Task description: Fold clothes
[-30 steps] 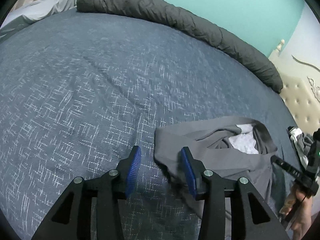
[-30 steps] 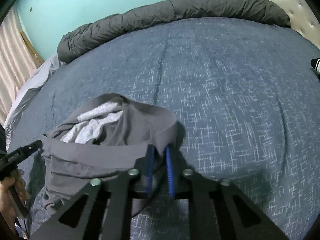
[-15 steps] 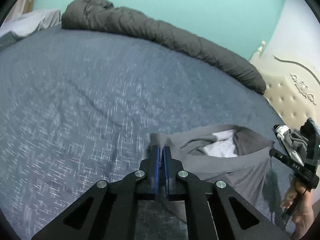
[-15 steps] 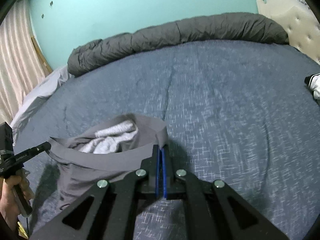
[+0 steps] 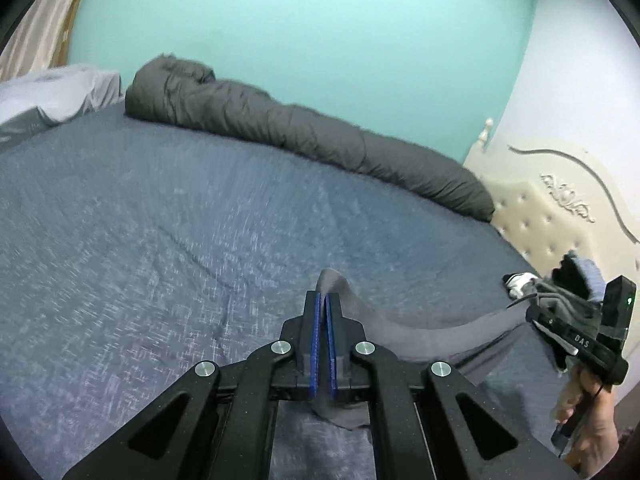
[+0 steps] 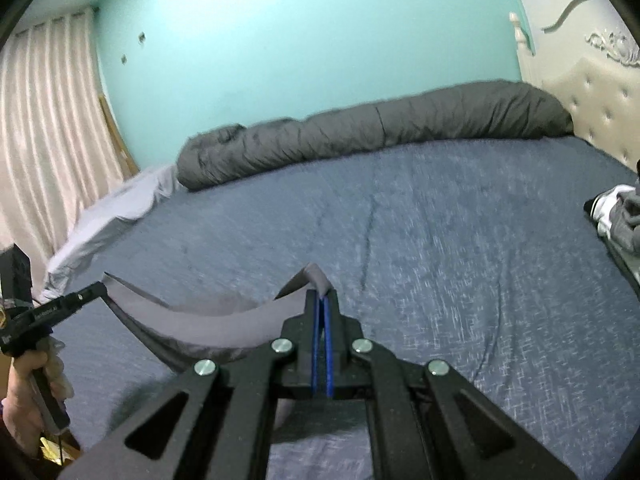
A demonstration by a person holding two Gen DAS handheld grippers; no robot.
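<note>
Grey garment [image 5: 420, 338]: lifted above the blue bed [image 5: 160, 240], stretched between both grippers. Left gripper [image 5: 323, 312] and right gripper [image 6: 322, 312]: fingers pressed together, each pinching one garment corner. Clothes pile [image 6: 616, 216]: on the bed, near the headboard.

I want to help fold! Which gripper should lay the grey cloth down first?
Neither stands out: the left gripper and right gripper each pinch one end of the grey stretchy garment, which hangs between them above the blue speckled bedspread. Probably both together.

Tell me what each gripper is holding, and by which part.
Both hold the same grey garment: the left gripper and the right gripper each pinch its upper edge at opposite ends, the cloth sagging between them.
</note>
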